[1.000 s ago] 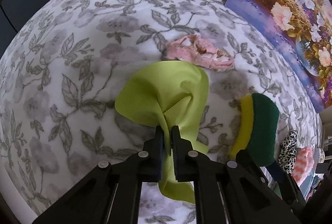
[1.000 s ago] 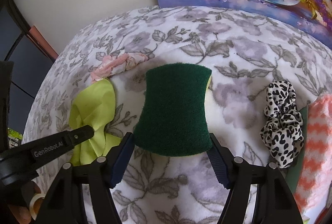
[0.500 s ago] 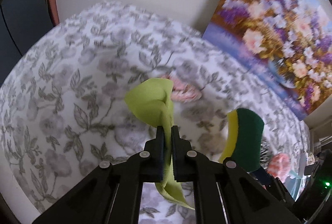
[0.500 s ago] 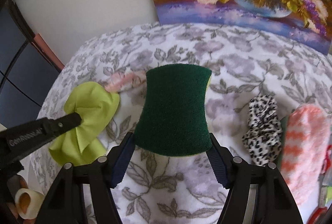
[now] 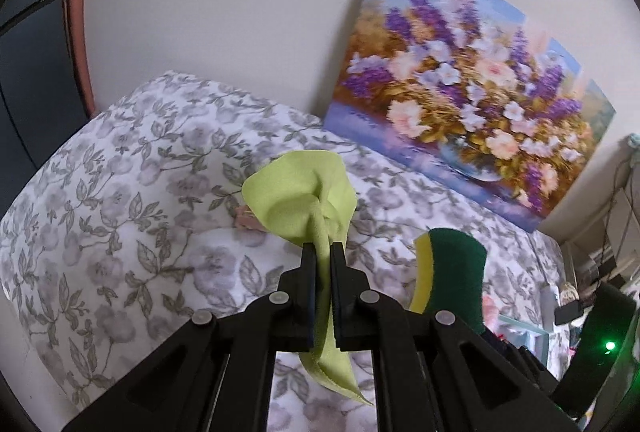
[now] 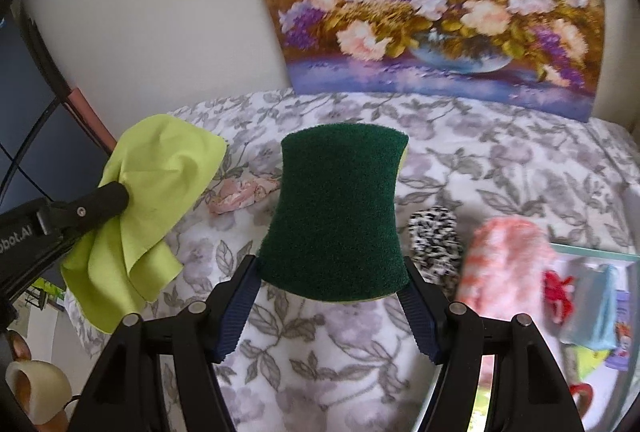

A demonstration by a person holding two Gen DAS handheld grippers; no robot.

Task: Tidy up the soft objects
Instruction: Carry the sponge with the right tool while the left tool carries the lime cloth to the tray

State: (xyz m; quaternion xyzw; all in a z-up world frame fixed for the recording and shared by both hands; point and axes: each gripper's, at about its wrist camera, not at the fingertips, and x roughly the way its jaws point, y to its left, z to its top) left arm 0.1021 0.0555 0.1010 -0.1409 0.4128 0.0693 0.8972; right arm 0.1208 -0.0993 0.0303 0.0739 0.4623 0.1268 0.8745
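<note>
Two tongs carry loads: left gripper clenches lime cloth, right gripper squeezes green sponge; keep both pinches firm, clearing the floral blanket below.

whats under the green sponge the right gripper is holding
The green sponge is held above the floral blanket. A pink scrunchie pokes out at its left edge; whatever lies directly beneath is covered.

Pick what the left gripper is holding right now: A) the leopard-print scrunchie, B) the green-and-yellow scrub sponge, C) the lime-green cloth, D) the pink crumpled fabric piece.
C: the left gripper is clamped on the lime-green cloth, lifted off the floral blanket, while the green-and-yellow scrub sponge sits in the right gripper.
</note>
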